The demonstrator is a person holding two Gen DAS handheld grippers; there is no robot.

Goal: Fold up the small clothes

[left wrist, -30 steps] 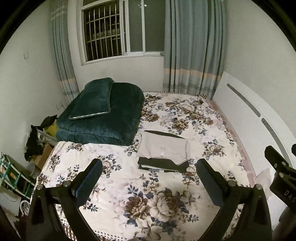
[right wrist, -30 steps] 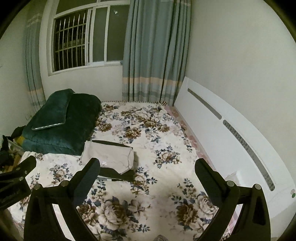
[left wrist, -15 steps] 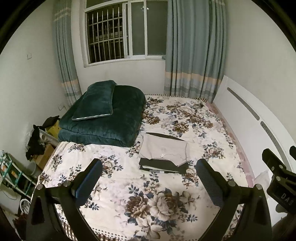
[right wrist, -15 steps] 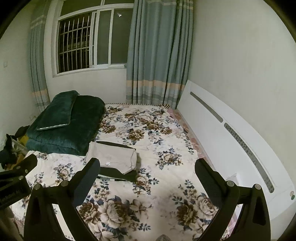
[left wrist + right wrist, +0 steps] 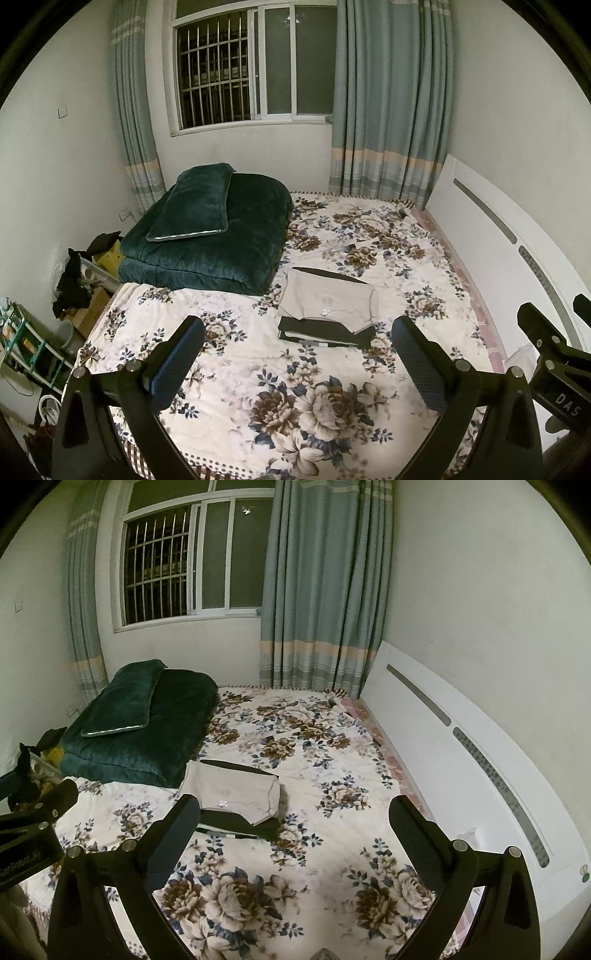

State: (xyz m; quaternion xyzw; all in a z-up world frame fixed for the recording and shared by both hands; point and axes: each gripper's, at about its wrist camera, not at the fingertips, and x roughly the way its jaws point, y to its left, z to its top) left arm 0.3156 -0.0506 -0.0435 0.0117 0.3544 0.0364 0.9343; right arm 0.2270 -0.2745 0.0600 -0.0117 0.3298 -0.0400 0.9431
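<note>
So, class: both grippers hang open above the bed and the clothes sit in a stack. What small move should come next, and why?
Probably bring the left gripper forward and down to the near edge of the beige garment. It lies folded on top of the dark garment on the floral bedspread. The right gripper also holds nothing, so nothing is grasped yet.

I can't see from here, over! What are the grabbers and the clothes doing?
Left gripper open, empty. Right gripper open, empty. Folded clothes stacked on the bed, untouched. Nothing in the way.
</note>
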